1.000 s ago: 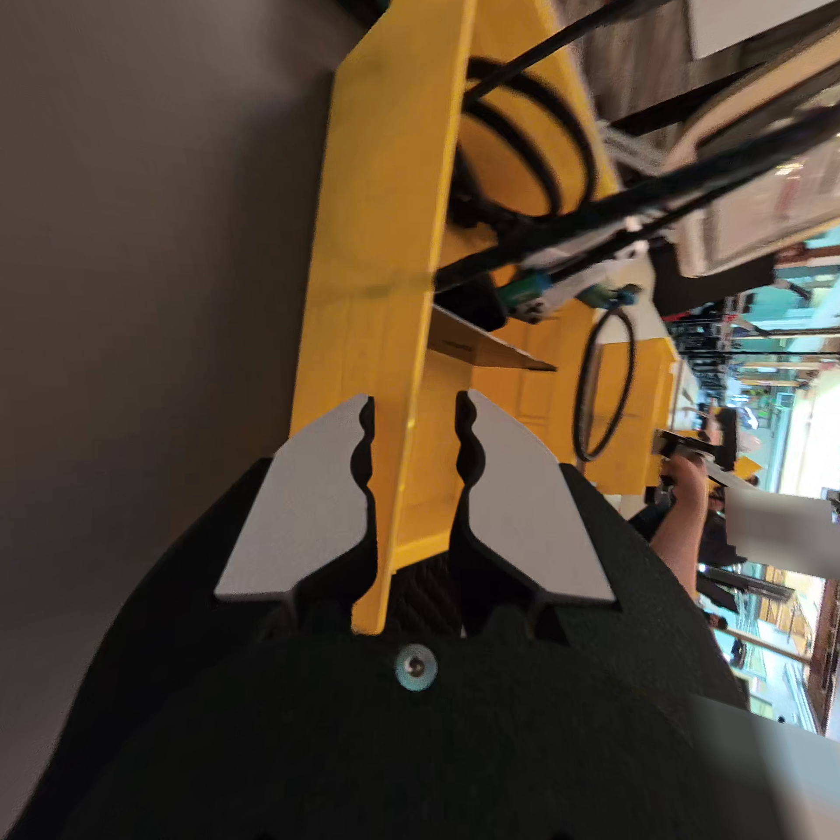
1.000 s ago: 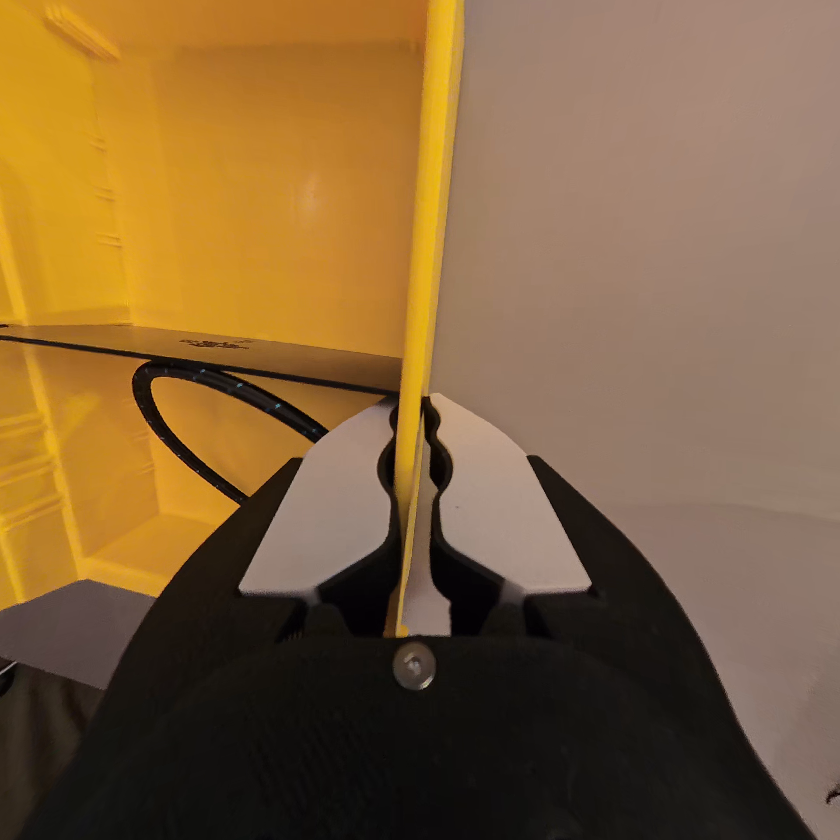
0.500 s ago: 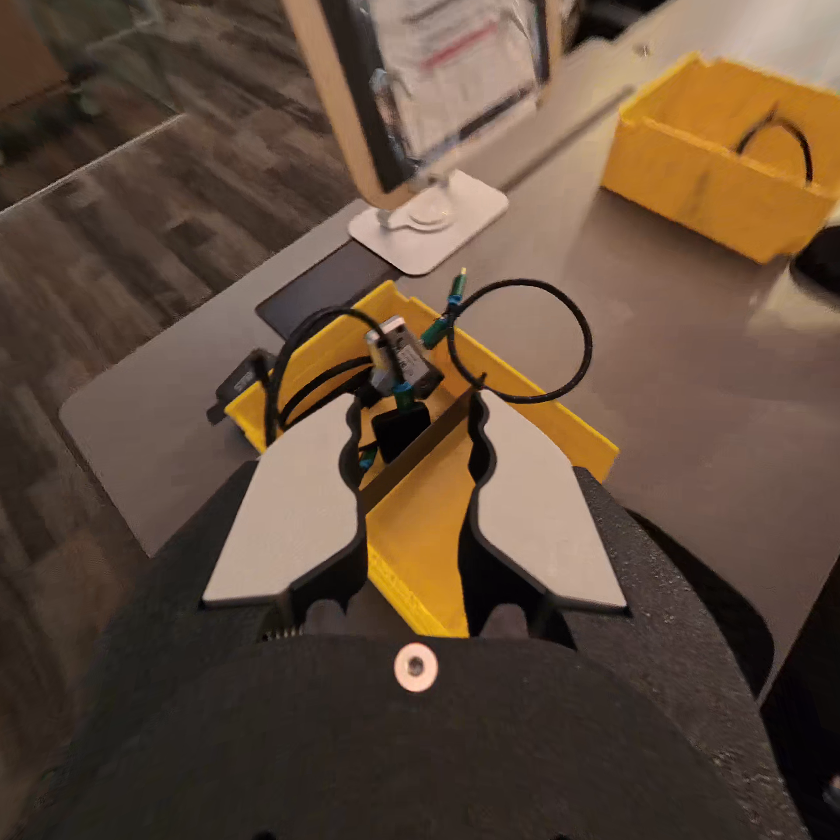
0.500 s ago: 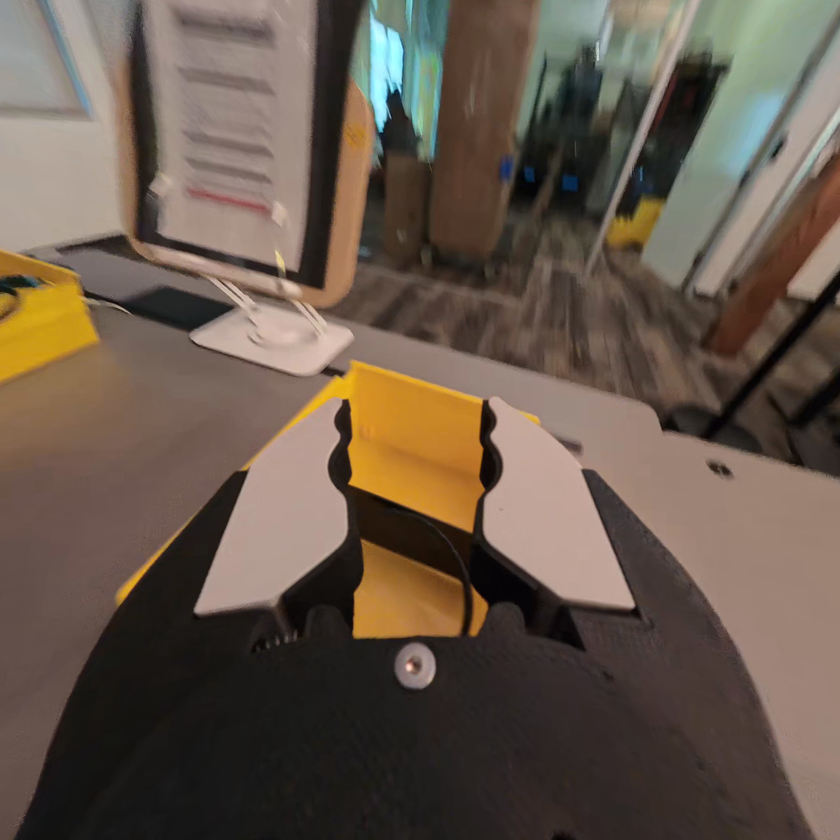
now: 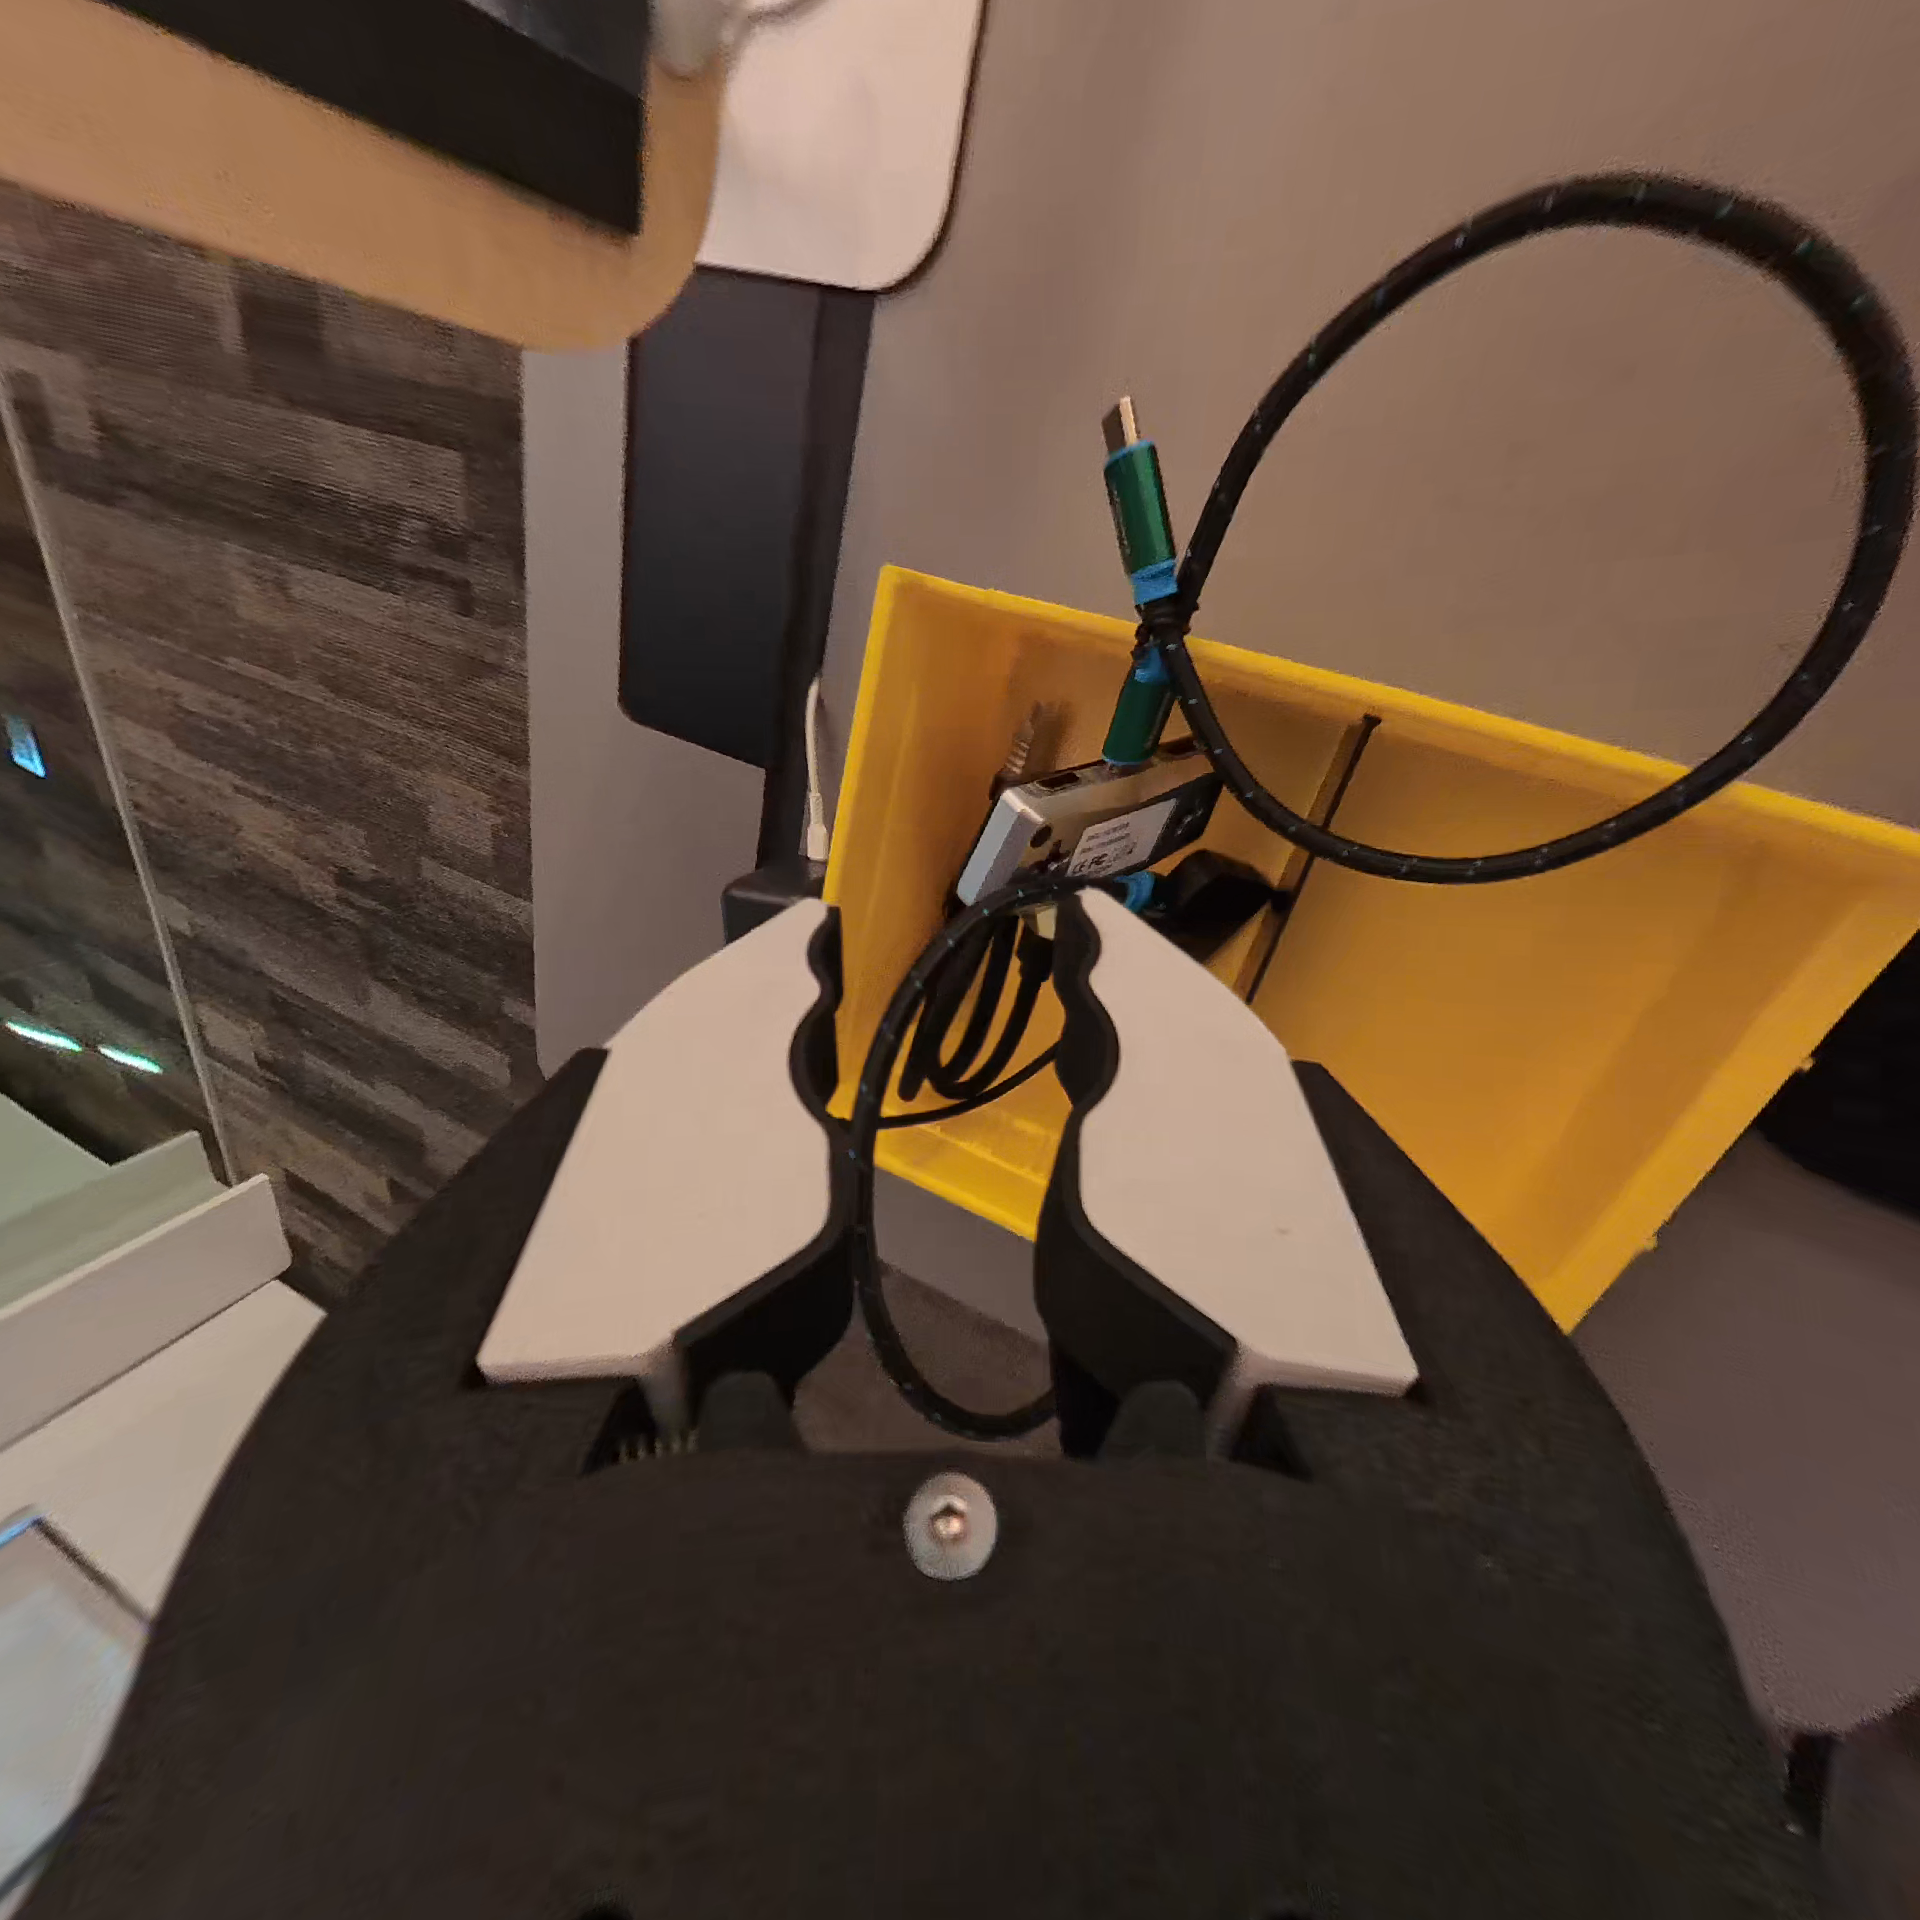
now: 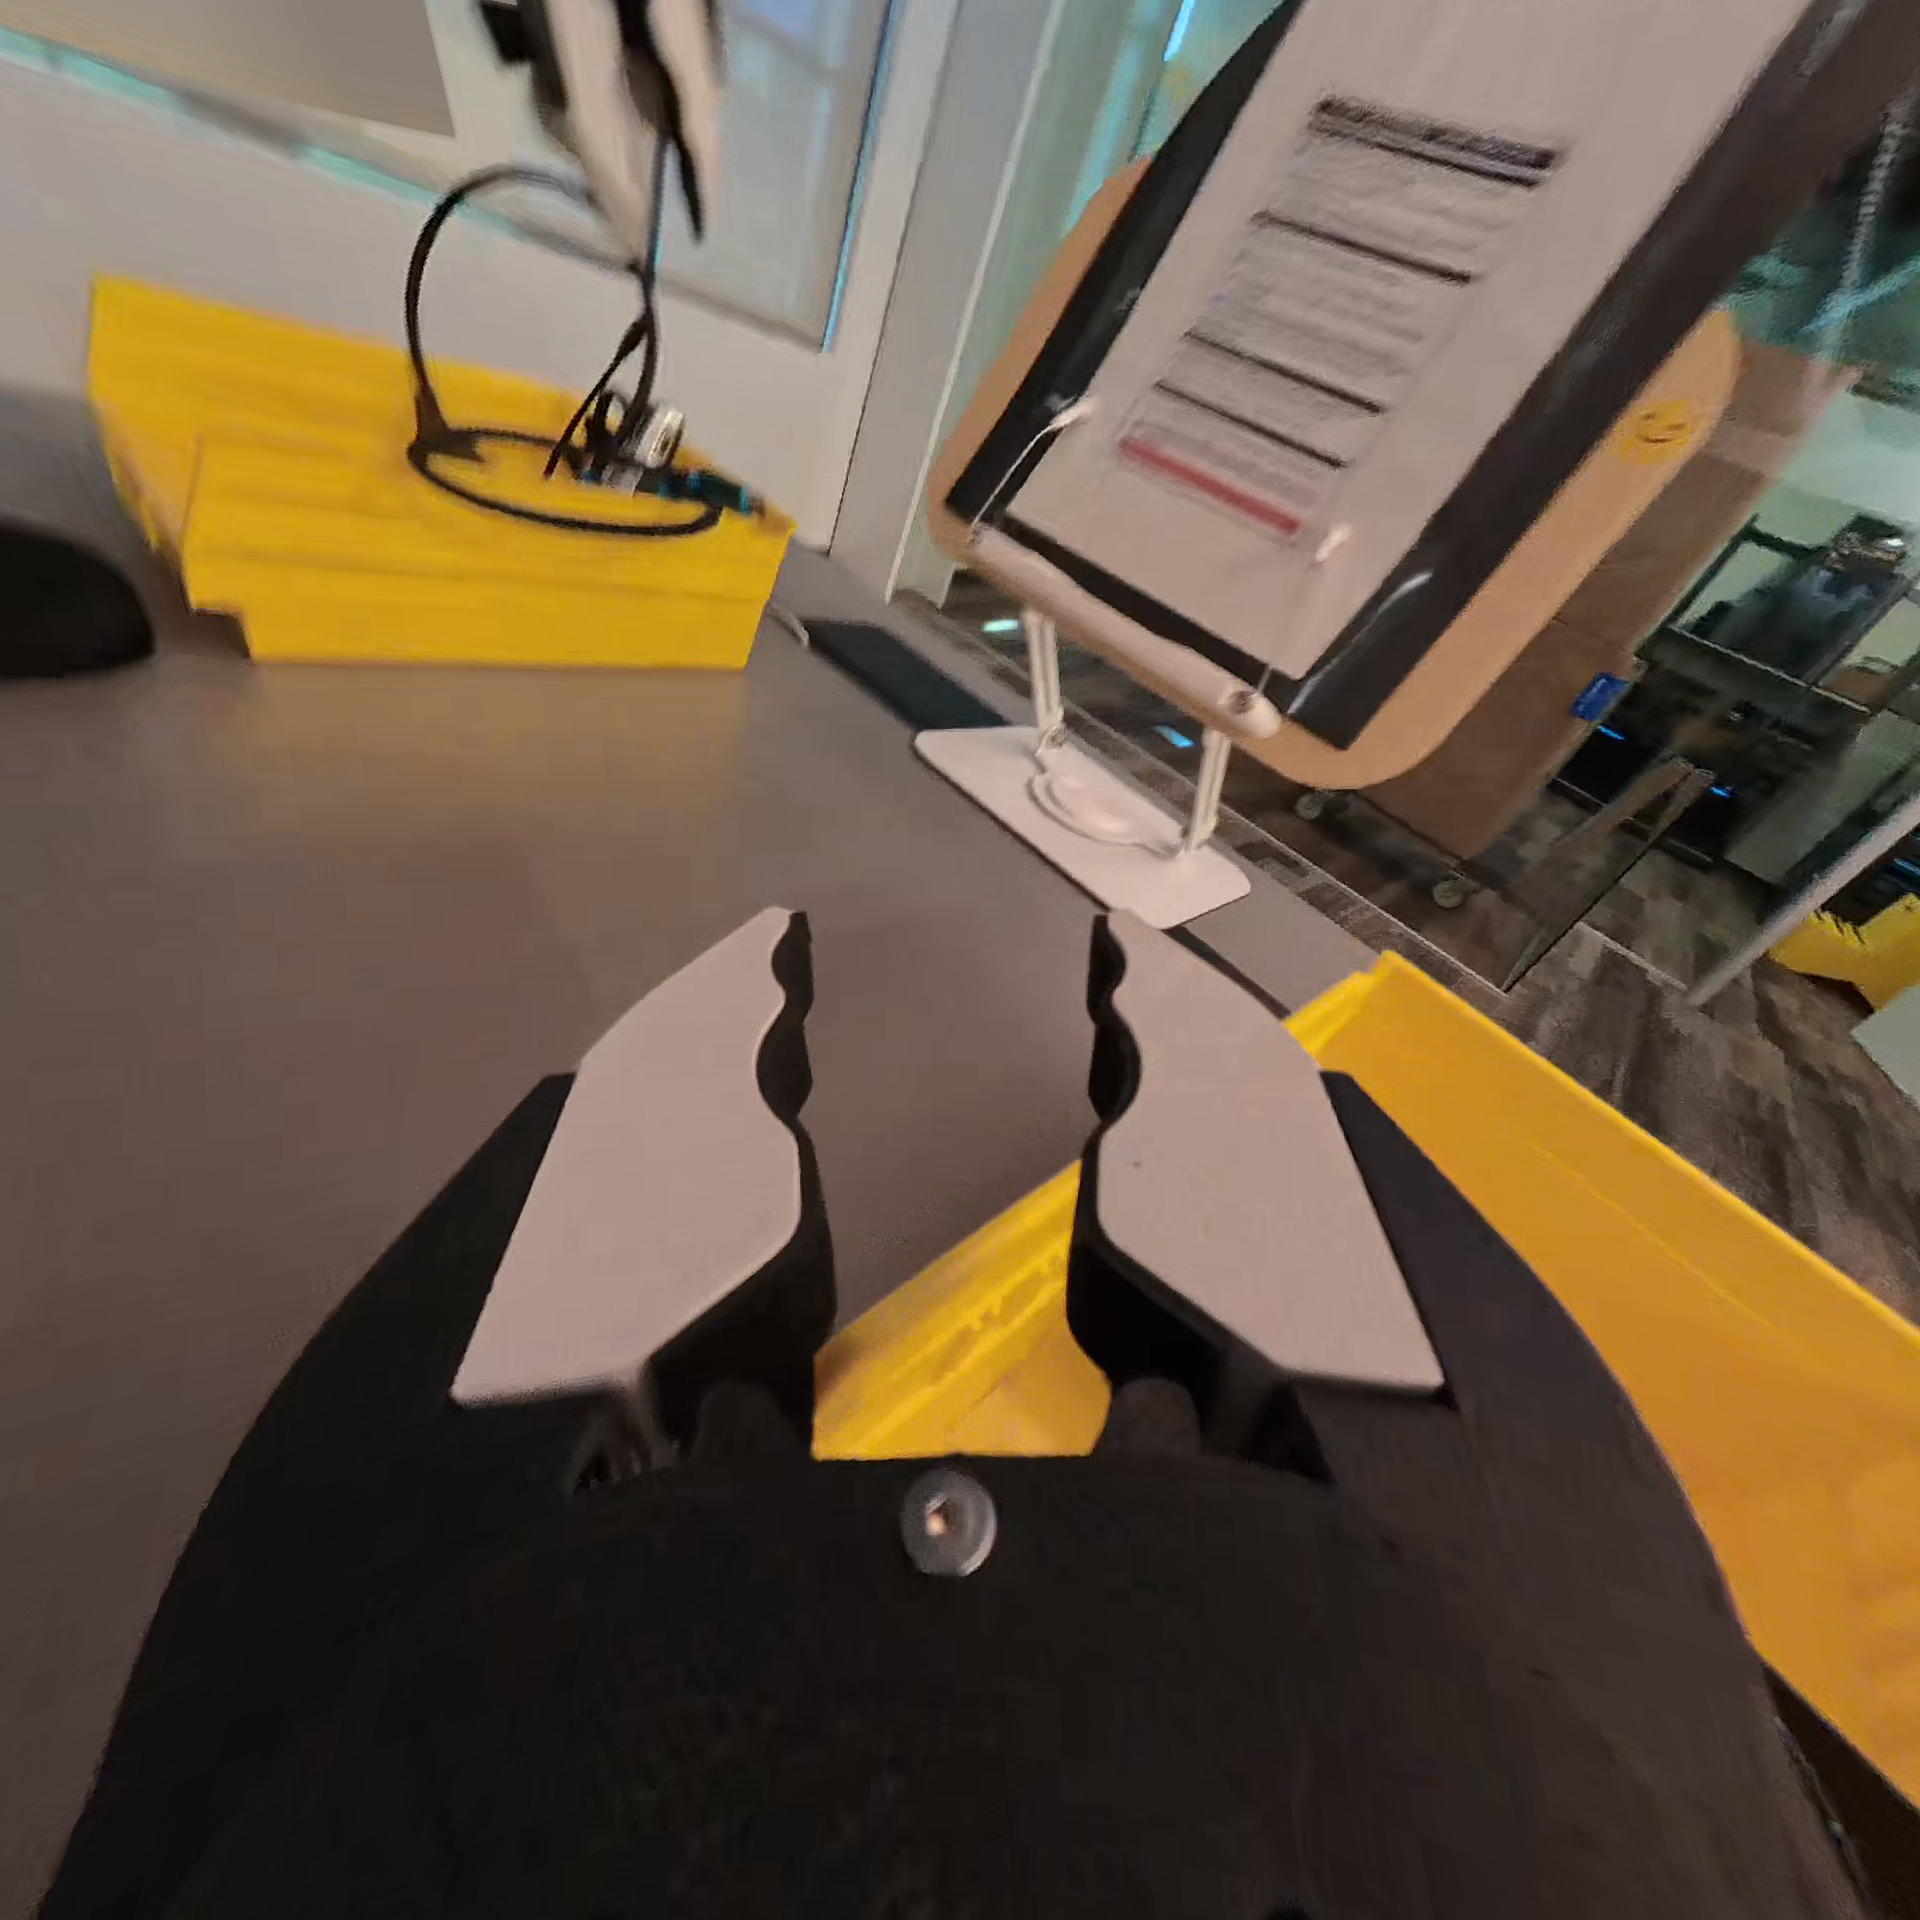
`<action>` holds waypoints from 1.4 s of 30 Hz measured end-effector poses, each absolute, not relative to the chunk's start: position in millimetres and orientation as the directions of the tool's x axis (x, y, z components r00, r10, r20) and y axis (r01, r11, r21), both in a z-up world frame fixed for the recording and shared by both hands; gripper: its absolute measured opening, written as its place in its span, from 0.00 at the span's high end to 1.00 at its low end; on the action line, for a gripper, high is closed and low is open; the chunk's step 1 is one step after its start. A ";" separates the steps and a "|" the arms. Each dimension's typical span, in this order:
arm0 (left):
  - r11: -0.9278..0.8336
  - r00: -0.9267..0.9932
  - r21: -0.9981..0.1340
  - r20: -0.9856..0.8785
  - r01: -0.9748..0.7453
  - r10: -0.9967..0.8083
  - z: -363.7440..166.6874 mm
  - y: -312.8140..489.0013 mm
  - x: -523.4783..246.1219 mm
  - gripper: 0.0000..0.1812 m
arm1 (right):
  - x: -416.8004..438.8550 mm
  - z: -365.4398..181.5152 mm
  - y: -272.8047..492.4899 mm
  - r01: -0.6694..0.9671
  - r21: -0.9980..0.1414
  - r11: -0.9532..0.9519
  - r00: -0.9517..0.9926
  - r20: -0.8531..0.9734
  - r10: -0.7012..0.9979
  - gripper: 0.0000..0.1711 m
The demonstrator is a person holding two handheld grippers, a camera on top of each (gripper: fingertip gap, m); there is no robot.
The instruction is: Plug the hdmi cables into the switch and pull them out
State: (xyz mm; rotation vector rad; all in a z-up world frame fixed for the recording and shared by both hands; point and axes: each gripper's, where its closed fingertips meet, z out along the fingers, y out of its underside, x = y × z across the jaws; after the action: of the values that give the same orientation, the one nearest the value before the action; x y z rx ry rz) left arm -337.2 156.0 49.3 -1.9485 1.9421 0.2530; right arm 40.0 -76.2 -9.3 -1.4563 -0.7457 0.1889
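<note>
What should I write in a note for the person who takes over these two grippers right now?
Left gripper: open, holds nothing; a loop of black braided cable passes between its fingers.
Right gripper: open, empty, above the grey table, beside a second yellow plastic bin.
The small silver-and-black HDMI switch sits in the yellow plastic bin. One green-shelled plug points into its top edge; whether it is seated is unclear. Another green plug stands free.
Left: plug in the free cable, then pull the cables out.
</note>
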 end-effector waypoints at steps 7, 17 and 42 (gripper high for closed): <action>0.081 -0.092 0.067 -0.175 -0.994 -0.980 4.4 170.6 -325.4 0.79 | 31.4 -9.2 -84.8 0.267 -0.943 0.197 0.738 0.332 0.588 0.73; 0.134 -0.132 0.287 0.028 -0.948 -0.991 -39.2 163.1 -349.1 0.76 | 57.8 -1.4 -86.7 0.151 -0.973 0.173 0.772 0.226 0.594 0.74; 0.092 -0.107 0.128 -0.116 -0.987 -0.988 -6.6 148.4 -349.1 0.88 | 43.1 -26.7 -84.9 0.322 -0.939 0.123 0.714 0.325 0.620 0.77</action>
State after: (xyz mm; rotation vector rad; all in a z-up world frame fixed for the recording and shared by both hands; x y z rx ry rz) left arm -349.1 148.4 -6.6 -2.0996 2.3214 0.2722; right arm 43.1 -84.9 -26.7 -1.4783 -0.8178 0.2578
